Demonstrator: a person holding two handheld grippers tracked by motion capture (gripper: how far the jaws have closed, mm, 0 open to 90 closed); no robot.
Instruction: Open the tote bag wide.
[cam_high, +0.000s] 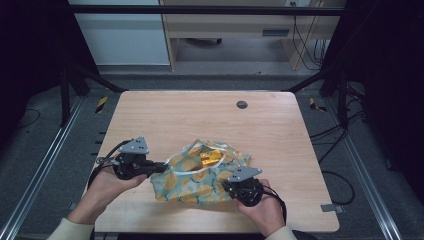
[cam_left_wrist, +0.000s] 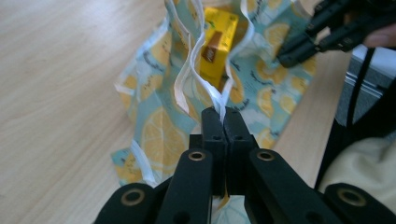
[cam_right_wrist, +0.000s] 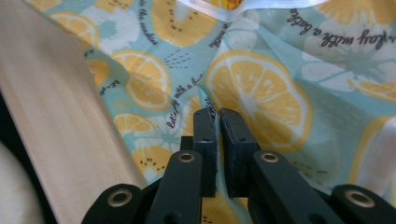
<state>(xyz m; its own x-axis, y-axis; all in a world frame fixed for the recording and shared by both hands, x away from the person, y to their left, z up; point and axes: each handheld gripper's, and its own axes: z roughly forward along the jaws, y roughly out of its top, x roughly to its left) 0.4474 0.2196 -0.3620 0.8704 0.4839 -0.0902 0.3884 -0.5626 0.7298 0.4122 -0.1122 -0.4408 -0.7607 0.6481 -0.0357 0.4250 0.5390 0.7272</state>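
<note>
Your left gripper (cam_left_wrist: 223, 116) is pressed together on the white handle strap (cam_left_wrist: 219, 95) of the lemon-print bag (cam_high: 202, 175), which lies on the near middle of the wooden table (cam_high: 165, 115) with a yellow packet (cam_left_wrist: 218, 39) in its mouth. Your right gripper (cam_right_wrist: 218, 116) pinches a fold of the bag's cloth at its near right edge, jaws almost touching.

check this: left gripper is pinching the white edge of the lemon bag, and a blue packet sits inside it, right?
Not blue. The left gripper view shows a yellow packet inside the lemon bag. The left gripper does pinch the bag's white edge.
</note>
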